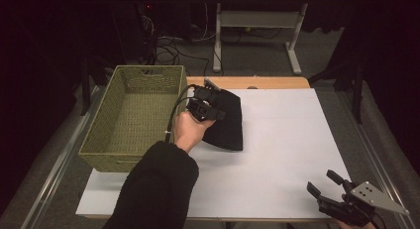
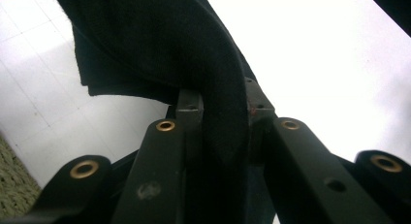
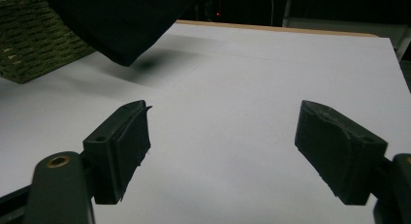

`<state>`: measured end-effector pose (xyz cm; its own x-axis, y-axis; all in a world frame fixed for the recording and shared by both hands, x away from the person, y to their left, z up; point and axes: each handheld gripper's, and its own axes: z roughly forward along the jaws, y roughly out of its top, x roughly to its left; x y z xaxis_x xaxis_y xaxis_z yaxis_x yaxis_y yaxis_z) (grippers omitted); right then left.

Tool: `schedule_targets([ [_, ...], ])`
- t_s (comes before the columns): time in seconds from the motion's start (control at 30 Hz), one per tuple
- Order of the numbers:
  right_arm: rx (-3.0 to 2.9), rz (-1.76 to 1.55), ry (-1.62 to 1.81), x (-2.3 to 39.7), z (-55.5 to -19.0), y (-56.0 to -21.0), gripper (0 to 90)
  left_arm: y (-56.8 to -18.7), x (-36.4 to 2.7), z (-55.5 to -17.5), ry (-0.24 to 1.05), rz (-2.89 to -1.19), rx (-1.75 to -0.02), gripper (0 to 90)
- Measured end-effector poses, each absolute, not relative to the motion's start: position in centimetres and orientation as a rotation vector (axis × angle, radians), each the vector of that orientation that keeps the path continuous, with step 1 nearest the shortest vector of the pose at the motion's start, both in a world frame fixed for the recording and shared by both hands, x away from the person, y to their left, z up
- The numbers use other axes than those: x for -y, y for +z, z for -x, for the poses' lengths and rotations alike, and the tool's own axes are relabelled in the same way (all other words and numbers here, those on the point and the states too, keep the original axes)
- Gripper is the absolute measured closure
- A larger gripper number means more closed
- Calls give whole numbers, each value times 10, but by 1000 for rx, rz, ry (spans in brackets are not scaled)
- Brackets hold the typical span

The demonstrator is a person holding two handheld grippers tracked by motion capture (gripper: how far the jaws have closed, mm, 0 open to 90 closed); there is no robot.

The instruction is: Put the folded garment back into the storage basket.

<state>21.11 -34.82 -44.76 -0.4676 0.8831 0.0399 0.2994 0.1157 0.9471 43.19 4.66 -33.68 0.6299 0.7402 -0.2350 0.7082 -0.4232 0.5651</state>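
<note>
Starting at the left of the table, the green woven basket [image 1: 133, 115] stands open-topped and, as far as I can see from above, with nothing in it, its near wall toward the person. Just to its right, at about three o'clock from the basket's right-hand rim, the left gripper [image 1: 210, 101] has its jaws pinched together on a fold of the black cloth [image 1: 227, 122]; in the left gripper view the fabric [image 2: 213, 78] runs up between the two black jaws and drapes away over the top of them. In the right gripper view a corner of the cloth [image 3: 121, 20] hangs clear of the white sheet, with a shadow under it, so at least that part looks lifted rather than lying flat. From above, the cloth's long axis runs roughly twelve to six o'clock, trailing from the jaws toward the person. The relation that matters is plain: the basket's opening lies at nine o'clock from the held cloth, just beside it, so I'd judge the coming move to be a short carry leftward over the rim, high enough that the hanging end clears the wall. The white sheet [image 1: 277, 154] covering the table is bare across the middle. Far over at five o'clock, near the front right corner, the right gripper [image 1: 324, 184] hovers with its jaws wide apart and nothing between them, well apart from cloth and basket; the left hand is clearly the nearer one for this.
</note>
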Motion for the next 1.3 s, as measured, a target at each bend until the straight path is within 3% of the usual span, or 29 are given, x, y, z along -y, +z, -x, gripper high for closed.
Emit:
schedule_targets([
  [1.3,-1833,-1142,1336,352,-214,-447,207,-313,-102,-411,53,-2135,-1115,718],
])
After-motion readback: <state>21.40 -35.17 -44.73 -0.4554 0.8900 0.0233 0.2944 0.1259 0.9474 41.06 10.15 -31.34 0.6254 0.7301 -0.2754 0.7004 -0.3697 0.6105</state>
